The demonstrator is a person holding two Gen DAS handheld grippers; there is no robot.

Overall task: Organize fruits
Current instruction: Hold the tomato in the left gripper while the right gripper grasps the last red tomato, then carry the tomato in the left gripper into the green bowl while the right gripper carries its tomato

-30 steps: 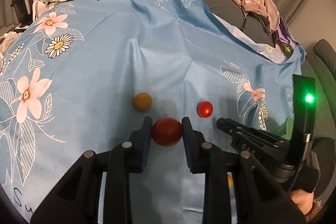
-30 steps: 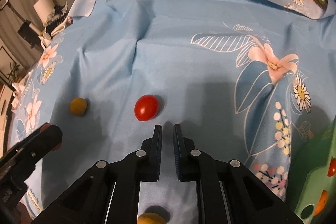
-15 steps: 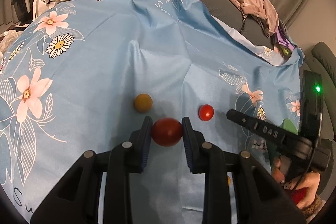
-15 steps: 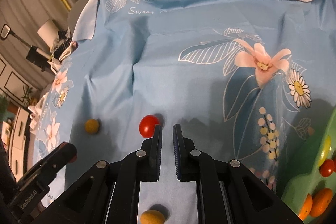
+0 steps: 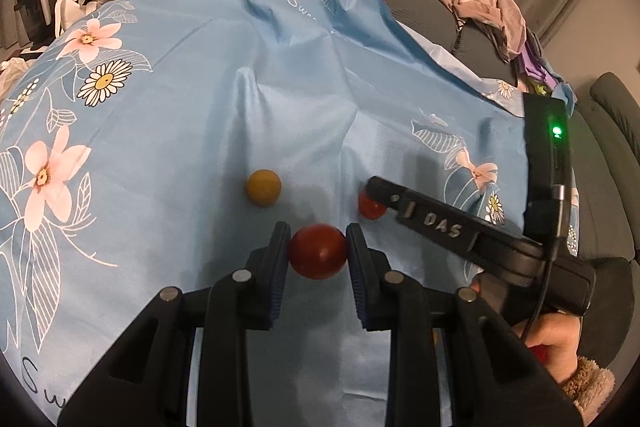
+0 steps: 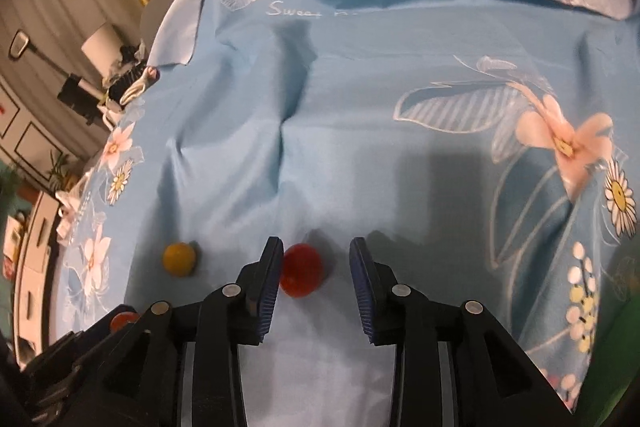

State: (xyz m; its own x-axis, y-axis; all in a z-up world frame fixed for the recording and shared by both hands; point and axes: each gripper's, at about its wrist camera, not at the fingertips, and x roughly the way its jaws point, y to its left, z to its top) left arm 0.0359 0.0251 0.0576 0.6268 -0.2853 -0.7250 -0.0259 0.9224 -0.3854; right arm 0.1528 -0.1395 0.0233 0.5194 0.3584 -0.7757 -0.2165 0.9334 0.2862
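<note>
My left gripper [image 5: 318,241] is shut on a dark red round fruit [image 5: 318,256], held just above the blue flowered cloth [image 5: 200,99]. A small yellow fruit [image 5: 263,187] lies on the cloth beyond it to the left. A small bright red tomato [image 6: 301,269] lies between the fingers of my right gripper [image 6: 316,259], close to the left pad; its jaws are opening and the pads do not press it. In the left wrist view the right gripper [image 5: 380,189] reaches in from the right and partly hides that tomato [image 5: 370,207].
The yellow fruit [image 6: 179,257] lies left of the right gripper. A grey sofa back with a heap of clothes [image 5: 486,13] rims the far side. A person's hand in a fuzzy cuff [image 5: 560,351] holds the right gripper. A green edge [image 6: 624,359] shows at the right.
The right gripper has moved forward and down over the small red tomato and its jaws have parted around it. The left gripper keeps still with the dark red fruit.
</note>
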